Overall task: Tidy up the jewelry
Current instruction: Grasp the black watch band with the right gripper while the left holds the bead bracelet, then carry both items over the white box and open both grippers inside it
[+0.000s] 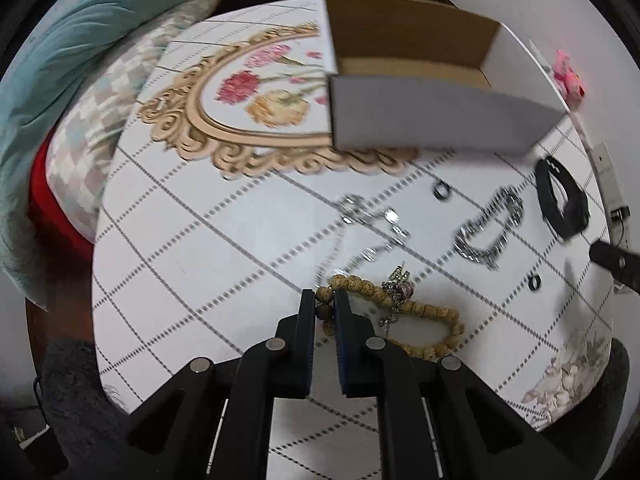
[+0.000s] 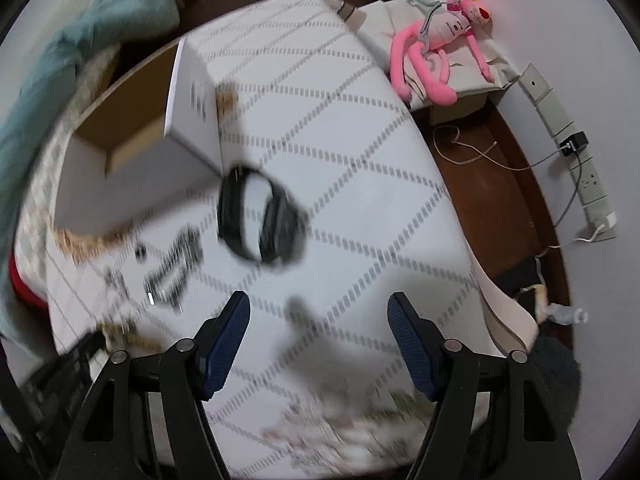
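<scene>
The left hand-held gripper (image 1: 325, 300) pinches the beads (image 1: 404, 308) near the bench's (image 1: 180, 248) front edge. The right hand-held gripper (image 2: 318, 312) gapes wide, holding nothing.

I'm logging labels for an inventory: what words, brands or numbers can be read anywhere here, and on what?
Nothing can be read for certain.
Pink plush toy: small dark print on its white shirt, too small to read.
White cardboard box: dark marks on its side, blurred by motion.
Black wristband: a few pale dots near its top end, not letters that can be made out.
Wall power strip: no readable marking.
</scene>
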